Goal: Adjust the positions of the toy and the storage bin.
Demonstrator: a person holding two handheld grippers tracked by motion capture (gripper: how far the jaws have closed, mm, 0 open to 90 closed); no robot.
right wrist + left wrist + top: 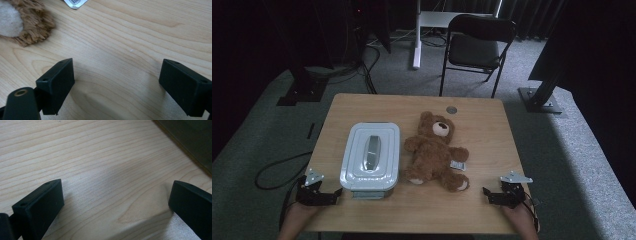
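**Both hands resting at the near edge, fingers spread and empty**

My left gripper point(324, 196) sits low on the tabletop point(482, 120) at its near left corner, just beside the front left corner of the lidded white box point(371, 161). Its fingers point(40, 205) are spread wide apart with bare wood grain between them, holding nothing; in the left gripper view the table's edge runs across the upper right.

My right gripper point(496, 196) lies near the front right corner, well apart from the left one. Its fingers point(57, 80) are likewise released, parted over bare wood and grasping nothing. In the right gripper view the teddy bear's foot point(23, 22), brown fur around a pale sole, sits at the upper left, apart from my nearer finger, with the corner of a white printed tag point(74, 3) just beyond it.

The teddy bear point(435, 150) lies on its back in the middle of the tabletop, head toward the far edge, just right of the box; I cannot tell whether they touch. The box lid is on, a grey handle point(372, 152) along its top. A small round grey disc point(451, 109) sits near the far edge. A black folding chair point(477, 47) stands on the carpet beyond.
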